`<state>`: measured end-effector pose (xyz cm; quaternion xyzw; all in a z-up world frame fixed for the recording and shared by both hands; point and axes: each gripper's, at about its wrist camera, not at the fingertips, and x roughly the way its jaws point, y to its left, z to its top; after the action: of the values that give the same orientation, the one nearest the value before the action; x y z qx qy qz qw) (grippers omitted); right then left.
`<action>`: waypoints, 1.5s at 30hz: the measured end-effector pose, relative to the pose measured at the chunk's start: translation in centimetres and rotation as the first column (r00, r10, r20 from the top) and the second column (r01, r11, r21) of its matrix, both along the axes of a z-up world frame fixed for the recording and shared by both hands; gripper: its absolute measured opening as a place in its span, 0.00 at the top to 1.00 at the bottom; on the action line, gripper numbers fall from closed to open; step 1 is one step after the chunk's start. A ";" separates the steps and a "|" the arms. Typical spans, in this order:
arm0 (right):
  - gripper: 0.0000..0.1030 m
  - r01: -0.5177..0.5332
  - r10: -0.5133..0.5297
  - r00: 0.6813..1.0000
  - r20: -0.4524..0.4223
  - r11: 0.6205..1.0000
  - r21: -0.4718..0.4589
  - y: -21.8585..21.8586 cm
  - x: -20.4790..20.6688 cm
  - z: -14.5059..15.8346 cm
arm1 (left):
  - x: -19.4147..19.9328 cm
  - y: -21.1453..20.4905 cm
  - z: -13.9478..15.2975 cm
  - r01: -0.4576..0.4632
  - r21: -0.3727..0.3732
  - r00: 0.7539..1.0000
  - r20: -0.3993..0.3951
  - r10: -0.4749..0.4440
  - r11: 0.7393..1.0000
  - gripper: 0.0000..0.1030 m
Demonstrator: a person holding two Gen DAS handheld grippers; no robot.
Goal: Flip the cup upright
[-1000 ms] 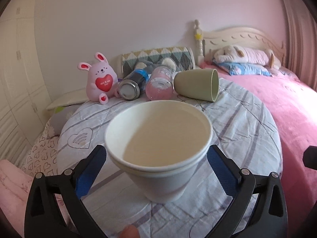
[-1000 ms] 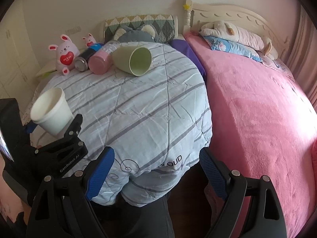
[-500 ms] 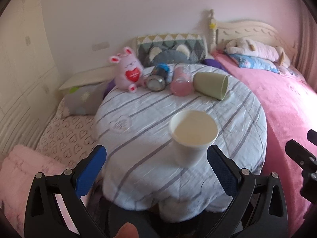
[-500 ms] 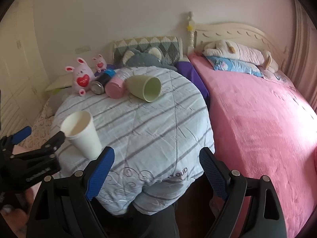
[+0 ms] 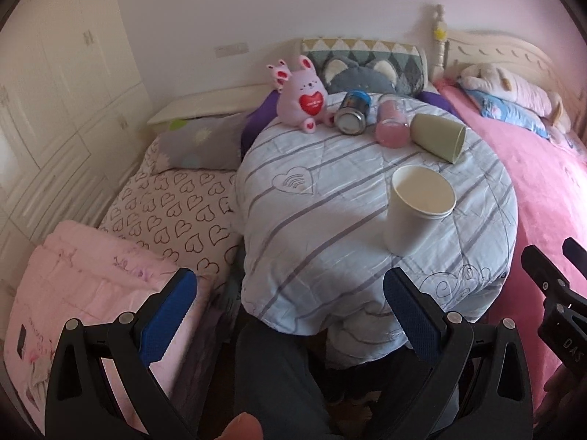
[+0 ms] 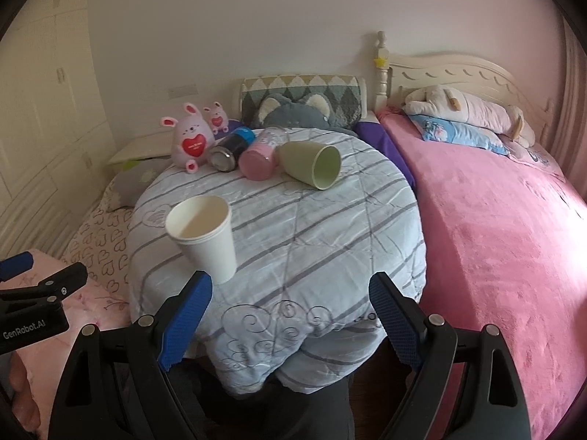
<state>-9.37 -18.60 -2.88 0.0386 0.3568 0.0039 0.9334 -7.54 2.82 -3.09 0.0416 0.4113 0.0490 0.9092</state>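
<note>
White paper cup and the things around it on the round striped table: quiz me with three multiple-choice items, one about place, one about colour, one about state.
1. Where does the white paper cup stand on the round table under the striped grey cloth?
A. Near the front edge, apart from the row at the back
B. Touching the pink plush rabbit
C. Inside the green cup

2. What colour is the plastic cup lying beside the pink bottle?
A. Blue
B. Light green
C. Red

3. How does the white paper cup sit?
A. On its side
C. Mouth down
B. Upright, mouth up

Answers:
1 A: it stands alone toward the front.
2 B: its wall and inside are pale green.
3 B: its open rim faces up, and both the left gripper and the right gripper are open and clear of it.
</note>
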 end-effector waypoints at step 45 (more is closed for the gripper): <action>0.14 -0.034 0.034 0.999 -0.003 0.999 -0.017 1.2 0.7 0.2 | 0.4 -0.6 1.1 0.027 -0.034 1.000 -0.008 -0.027 0.999 0.00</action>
<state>-8.69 -17.37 -2.72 0.0247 0.3589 0.0167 0.9329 -7.16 2.26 -2.03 0.0320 0.4154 0.0296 0.9086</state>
